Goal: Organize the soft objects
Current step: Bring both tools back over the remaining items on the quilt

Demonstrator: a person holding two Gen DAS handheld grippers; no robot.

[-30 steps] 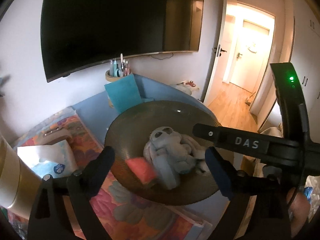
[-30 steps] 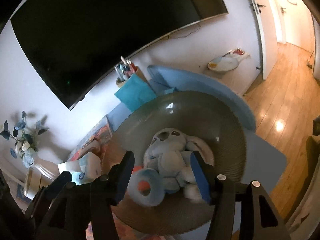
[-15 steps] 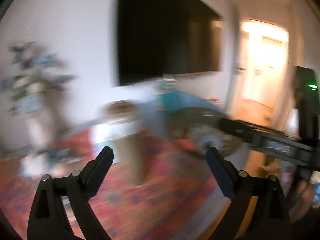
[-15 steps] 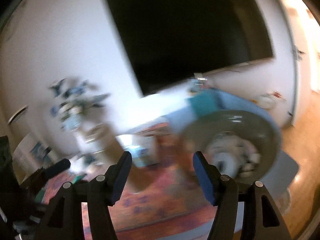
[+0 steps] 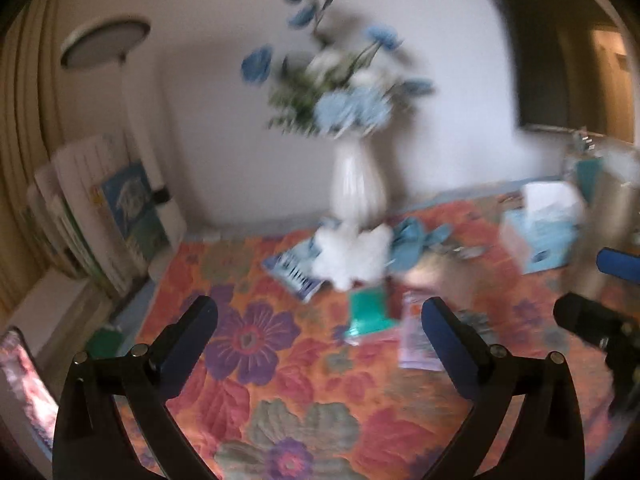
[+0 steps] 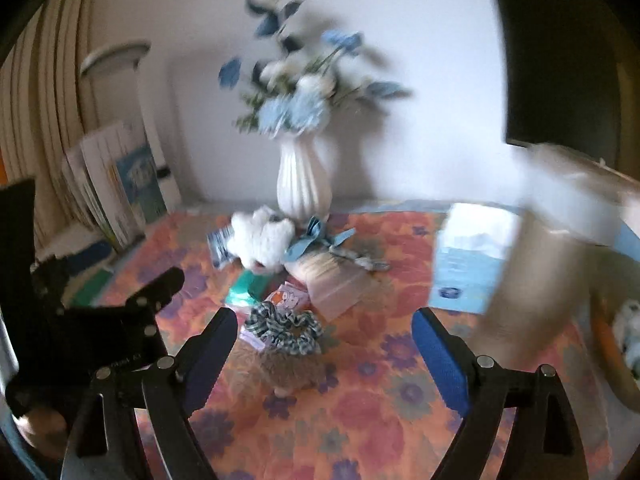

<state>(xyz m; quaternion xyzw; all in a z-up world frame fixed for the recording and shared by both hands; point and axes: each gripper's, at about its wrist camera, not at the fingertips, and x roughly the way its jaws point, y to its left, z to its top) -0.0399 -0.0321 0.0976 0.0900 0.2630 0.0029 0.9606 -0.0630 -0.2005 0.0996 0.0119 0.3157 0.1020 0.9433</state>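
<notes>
Both views are motion-blurred. A white fluffy plush (image 5: 352,254) (image 6: 262,240) lies in front of the vase, next to a blue cloth bow (image 5: 416,240) (image 6: 316,236). A checked scrunchie (image 6: 284,326) lies over a brown furry thing (image 6: 288,368) just beyond my right gripper (image 6: 320,344), which is open and empty. My left gripper (image 5: 318,328) is open and empty above the floral quilt (image 5: 280,400), short of a green packet (image 5: 366,312). A bowl edge with a plush (image 6: 628,332) shows at far right.
A white vase of blue flowers (image 5: 358,188) (image 6: 304,184) stands at the wall. A tissue box (image 5: 540,236) (image 6: 472,260) sits to the right, a pale cylinder (image 6: 532,300) beside it. Books (image 5: 100,224) lean at the left. A pink pouch (image 6: 340,284) lies mid-table.
Both grippers have swung left, away from the bowl with the blue plush, and now face the vase and the clutter on the quilt. Both stay open.
</notes>
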